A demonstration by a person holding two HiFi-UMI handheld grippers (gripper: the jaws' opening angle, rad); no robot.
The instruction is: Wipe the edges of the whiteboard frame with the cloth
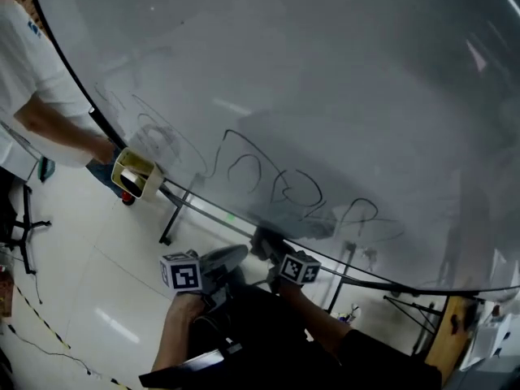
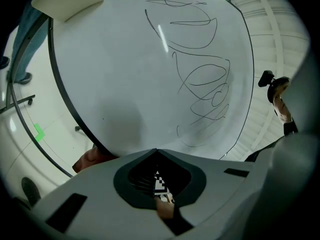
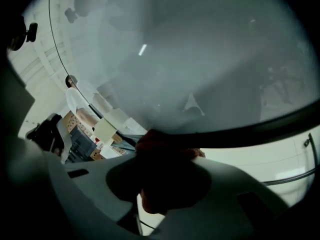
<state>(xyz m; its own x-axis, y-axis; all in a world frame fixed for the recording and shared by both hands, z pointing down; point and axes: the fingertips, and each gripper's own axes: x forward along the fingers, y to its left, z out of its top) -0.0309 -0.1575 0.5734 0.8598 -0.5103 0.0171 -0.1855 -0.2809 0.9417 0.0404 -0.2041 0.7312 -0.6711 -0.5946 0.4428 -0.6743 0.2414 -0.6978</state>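
A large whiteboard [image 1: 325,96] with black scribbles fills the head view; its thin black frame [image 1: 422,287] runs along the lower edge. My right gripper [image 1: 272,250] is shut on a dark reddish-brown cloth [image 1: 264,240] that presses against that lower frame edge. In the right gripper view the cloth [image 3: 165,146] bunches between the jaws, right under the black frame [image 3: 260,124]. My left gripper [image 1: 226,257] hangs just left of it, below the board, shut with nothing in it. The left gripper view shows its jaws meeting [image 2: 156,151] below the board, with the cloth [image 2: 92,159] at the frame [image 2: 65,104].
A person in a white shirt [image 1: 24,63] stands at the left and holds a pale yellow box [image 1: 134,173] against the board's frame. The board's black stand legs [image 1: 172,218] reach the glossy floor. A wooden panel [image 1: 451,327] stands at the lower right.
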